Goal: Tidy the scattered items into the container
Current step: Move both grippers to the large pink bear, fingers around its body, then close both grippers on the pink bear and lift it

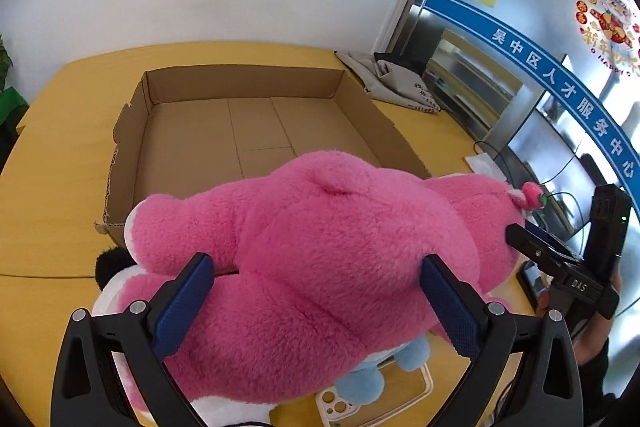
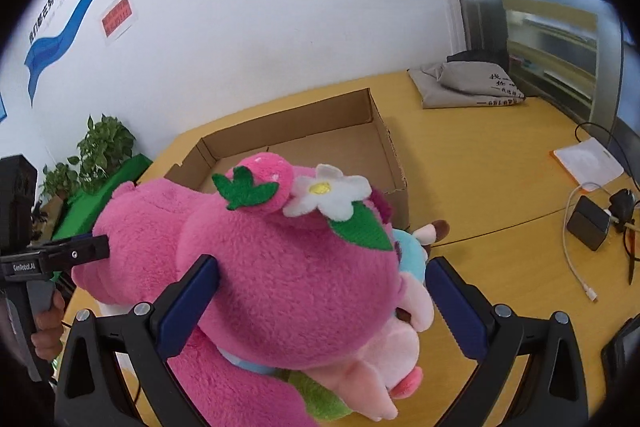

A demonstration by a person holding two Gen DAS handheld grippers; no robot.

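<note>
A big pink plush bear [image 1: 328,227] with a strawberry and a white flower on its head [image 2: 280,267] is held between both grippers, in front of the cardboard box. My left gripper [image 1: 316,267] is shut on its body. My right gripper [image 2: 322,267] is shut on its head. The shallow open box [image 1: 240,79] [image 2: 304,123] stands just beyond the bear with nothing inside. Under the bear I see a small blue plush [image 1: 400,351] [image 2: 412,255], a pale pink plush [image 2: 392,359], a black-and-white plush [image 1: 108,259] and a clear phone case [image 1: 340,403].
A folded grey bag [image 1: 396,83] [image 2: 468,87] lies at the yellow table's far right corner. A black charger with a white cable [image 2: 588,223] and a white pad [image 2: 588,163] sit to the right. A potted plant [image 2: 104,147] stands off the table's left end.
</note>
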